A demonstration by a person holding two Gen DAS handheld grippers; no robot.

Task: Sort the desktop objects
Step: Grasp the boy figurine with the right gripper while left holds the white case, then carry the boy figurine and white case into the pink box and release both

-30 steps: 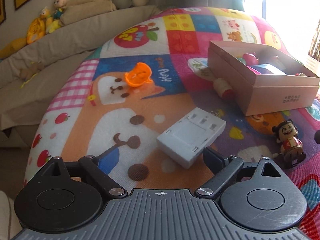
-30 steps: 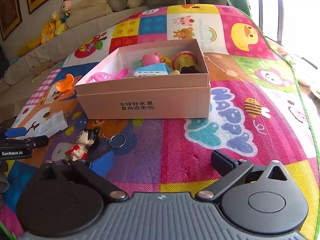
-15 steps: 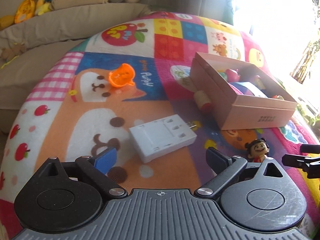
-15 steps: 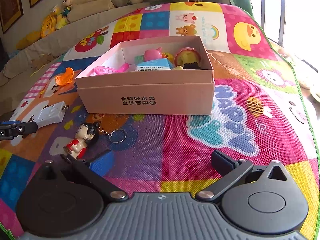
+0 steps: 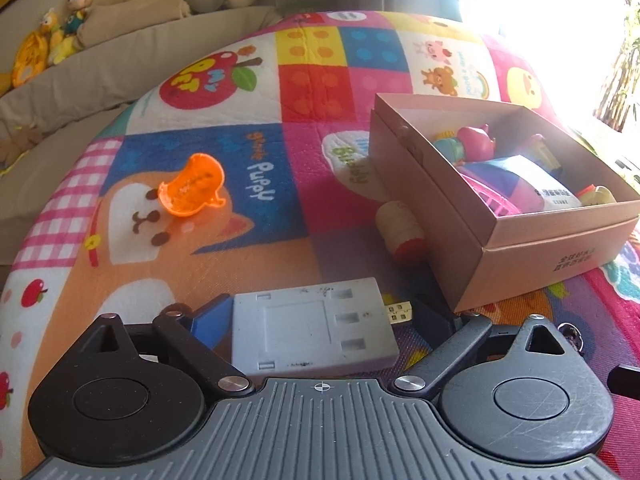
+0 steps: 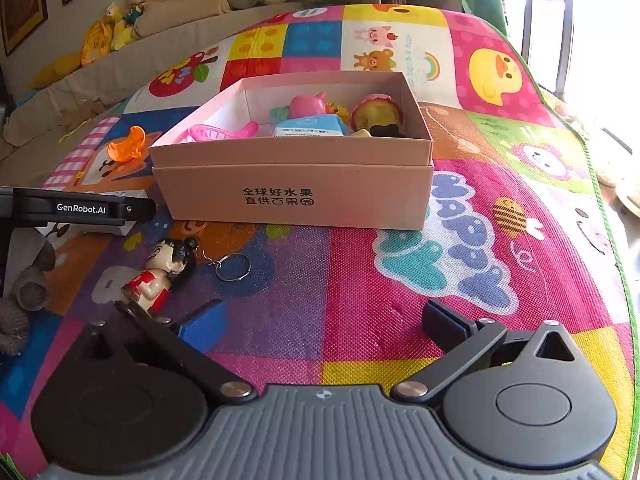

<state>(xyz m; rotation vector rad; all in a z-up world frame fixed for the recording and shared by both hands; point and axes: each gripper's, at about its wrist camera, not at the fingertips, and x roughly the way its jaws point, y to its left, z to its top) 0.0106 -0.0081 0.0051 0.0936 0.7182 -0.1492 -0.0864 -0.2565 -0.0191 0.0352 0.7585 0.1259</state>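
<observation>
- Since a second ago the left gripper [image 5: 318,320] has slid in over the white power adapter [image 5: 312,334], which now lies flat on the play mat [image 5: 280,252] between its spread, slowly closing jaws; neither pad visibly presses it.
- The right gripper [image 6: 320,326] hangs spread and empty, the doll keychain [image 6: 160,272] just beside its left finger.
- Farther off, a red-capped tube [image 5: 400,228] touches the cardboard box [image 5: 532,256] of toys.
- An orange clip [image 5: 192,190] lies well apart, leftward.

Charger [image 5: 312,328] lies between the tongs [image 5: 320,320] (box [image 5: 476,248] right, beyond).
</observation>
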